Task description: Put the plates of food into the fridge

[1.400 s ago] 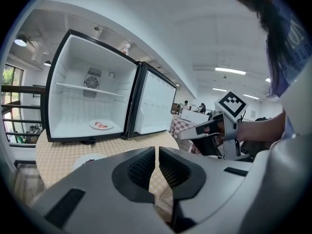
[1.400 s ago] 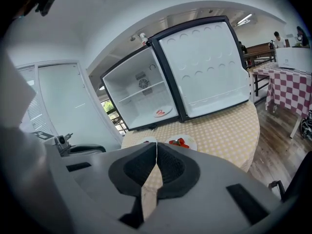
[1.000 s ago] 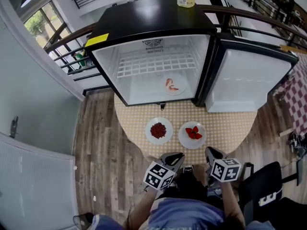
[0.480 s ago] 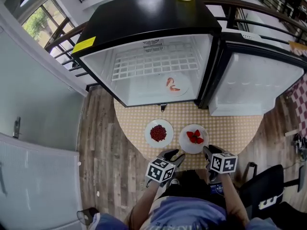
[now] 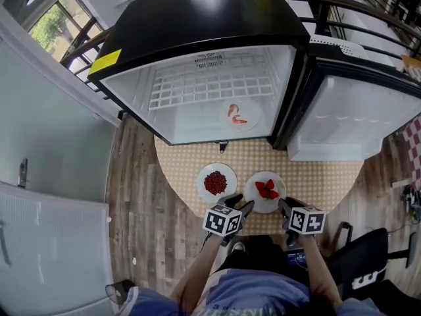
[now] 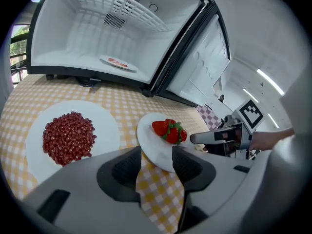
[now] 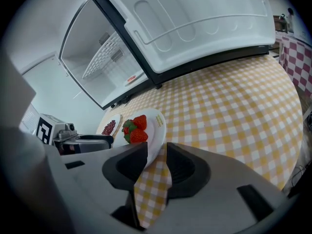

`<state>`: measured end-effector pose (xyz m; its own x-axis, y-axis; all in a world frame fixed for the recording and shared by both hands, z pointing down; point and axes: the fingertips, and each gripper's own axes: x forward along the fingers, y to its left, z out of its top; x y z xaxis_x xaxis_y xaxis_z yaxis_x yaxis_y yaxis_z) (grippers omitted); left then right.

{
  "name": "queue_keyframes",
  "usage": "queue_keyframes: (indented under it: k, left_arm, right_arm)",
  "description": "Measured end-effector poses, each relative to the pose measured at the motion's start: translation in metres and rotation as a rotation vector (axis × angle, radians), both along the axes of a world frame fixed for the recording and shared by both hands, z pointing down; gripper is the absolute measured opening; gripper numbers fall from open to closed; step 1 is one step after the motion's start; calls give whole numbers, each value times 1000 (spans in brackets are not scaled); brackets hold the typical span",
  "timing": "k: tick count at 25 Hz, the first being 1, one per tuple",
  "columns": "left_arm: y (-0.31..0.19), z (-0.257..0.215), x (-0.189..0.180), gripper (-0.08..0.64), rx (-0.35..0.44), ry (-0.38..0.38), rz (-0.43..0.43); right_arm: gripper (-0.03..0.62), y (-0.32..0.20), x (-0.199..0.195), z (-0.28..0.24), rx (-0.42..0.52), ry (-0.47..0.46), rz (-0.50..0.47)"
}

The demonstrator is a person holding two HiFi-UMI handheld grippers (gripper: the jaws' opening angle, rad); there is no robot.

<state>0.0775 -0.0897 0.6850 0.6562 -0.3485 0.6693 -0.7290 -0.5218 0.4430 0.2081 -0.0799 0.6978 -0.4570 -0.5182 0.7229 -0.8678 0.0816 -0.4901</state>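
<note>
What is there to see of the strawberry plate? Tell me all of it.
The strawberry plate is small, round and white, with a smooth glossy look. It lies flat on the yellow-checked tablecloth near the table's front edge, right of the plate of red seeds. It carries a few red strawberries with green tops. The left gripper and right gripper flank its near rim. Both pairs of jaws have just been opening, with the rim between each pair, apparently not clamped.

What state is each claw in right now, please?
Left claw: open, jaws just opening; strawberry plate rim between them, ungripped.
Right claw: open, jaws just opening; same plate's rim between them, ungripped.
</note>
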Motion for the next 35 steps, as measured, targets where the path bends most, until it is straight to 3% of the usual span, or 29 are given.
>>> queue_keyframes:
  k: [8, 15, 19, 24, 35]
  left_arm:
    - [-7, 9, 3, 210, -19, -25, -22]
    - [-4, 10, 6, 210, -6, -54, -8]
    - [-2, 9, 5, 207, -13, -48, -15]
    - [-3, 2, 4, 143, 58, -95, -9]
    - [-12, -18, -6, 143, 104, -71, -105]
  right_arm:
    - [129, -1, -4, 2, -6, 4, -29]
    - [126, -1, -9, -1, 50, 144, -147]
    - [117, -1, -7, -2, 55, 133, -139]
    - [106, -8, 0, -10, 79, 128, -109]
    - [89, -28, -8, -39, 144, 68, -117]
